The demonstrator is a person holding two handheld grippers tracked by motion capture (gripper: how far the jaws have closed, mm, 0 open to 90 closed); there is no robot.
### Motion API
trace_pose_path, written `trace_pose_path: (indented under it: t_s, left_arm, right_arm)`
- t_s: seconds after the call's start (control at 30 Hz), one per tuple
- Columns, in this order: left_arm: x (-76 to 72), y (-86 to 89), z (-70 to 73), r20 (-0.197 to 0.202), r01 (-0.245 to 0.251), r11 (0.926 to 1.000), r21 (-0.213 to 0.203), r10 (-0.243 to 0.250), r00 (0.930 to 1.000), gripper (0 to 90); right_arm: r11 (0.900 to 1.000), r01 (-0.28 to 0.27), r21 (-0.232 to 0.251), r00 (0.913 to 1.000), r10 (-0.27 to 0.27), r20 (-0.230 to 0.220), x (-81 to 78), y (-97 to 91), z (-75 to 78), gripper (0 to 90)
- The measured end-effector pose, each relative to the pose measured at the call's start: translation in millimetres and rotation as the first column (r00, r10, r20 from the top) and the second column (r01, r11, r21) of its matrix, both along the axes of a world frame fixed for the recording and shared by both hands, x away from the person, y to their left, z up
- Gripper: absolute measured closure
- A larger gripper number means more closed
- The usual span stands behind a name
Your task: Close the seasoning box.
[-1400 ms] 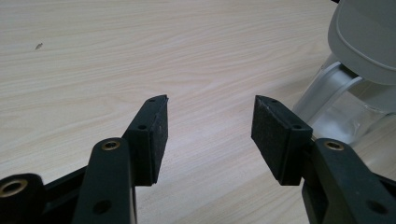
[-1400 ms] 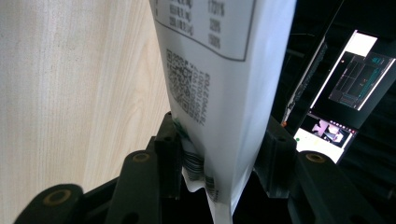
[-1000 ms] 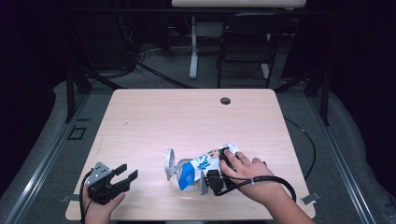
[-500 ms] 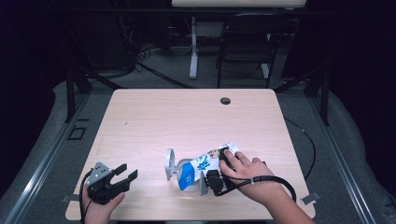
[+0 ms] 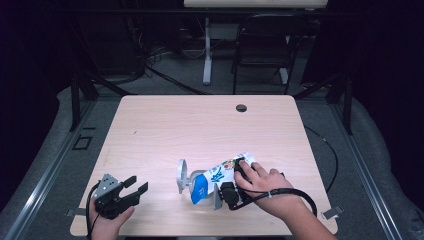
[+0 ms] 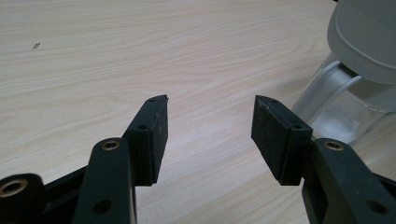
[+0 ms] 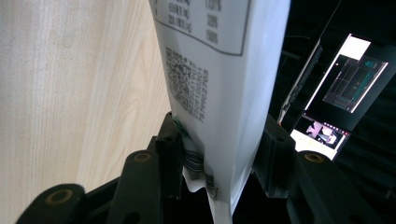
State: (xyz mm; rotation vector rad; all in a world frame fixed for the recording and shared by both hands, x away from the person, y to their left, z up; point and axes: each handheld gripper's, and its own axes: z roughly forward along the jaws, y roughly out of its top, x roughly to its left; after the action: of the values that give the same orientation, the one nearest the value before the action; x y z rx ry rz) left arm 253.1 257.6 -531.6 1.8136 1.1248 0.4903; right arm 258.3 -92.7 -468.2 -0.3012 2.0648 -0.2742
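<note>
Snack pouch (image 5: pixel 220 176) pinched in right gripper (image 5: pixel 227 192) over table (image 5: pixel 200 130); left gripper (image 5: pixel 131 191) spread, empty, near front edge

High view looks down over table (image 5: pixel 165 125); tongs cams sit v. close, prob. sharing its wood top.

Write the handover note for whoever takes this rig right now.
Right gripper: shut on the pouch, near the table's front edge; the right gripper view shows both jaws pressed on its printed wall.
Left gripper: open, holds nothing, at the front left corner, jaws apart over bare wood.
A clear container with a grey lid sits beside the pouch's blue end; whether they touch is unclear.
Done: pouch gripped. Left: whatever follows with pouch and container; left gripper not yet engaged.
</note>
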Motion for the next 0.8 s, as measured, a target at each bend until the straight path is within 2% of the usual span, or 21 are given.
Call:
trace_pose_path:
  t_s: [0.6,0.8]
  left_arm:
    - [-0.7,1.5,1.7,-0.001,-0.004,1.0000,-0.003,0.004,1.0000,46.5]
    - [-0.5,1.7,1.4,0.003,-0.006,0.9999,-0.009,0.006,1.0000,46.5]
  right_arm:
    - [1.0000,-0.007,0.006,1.0000,0.007,0.001,-0.3,0.3,1.2,60.3]
    - [0.9999,-0.006,-0.013,0.9999,0.007,0.011,-1.0,1.5,2.7,61.2]
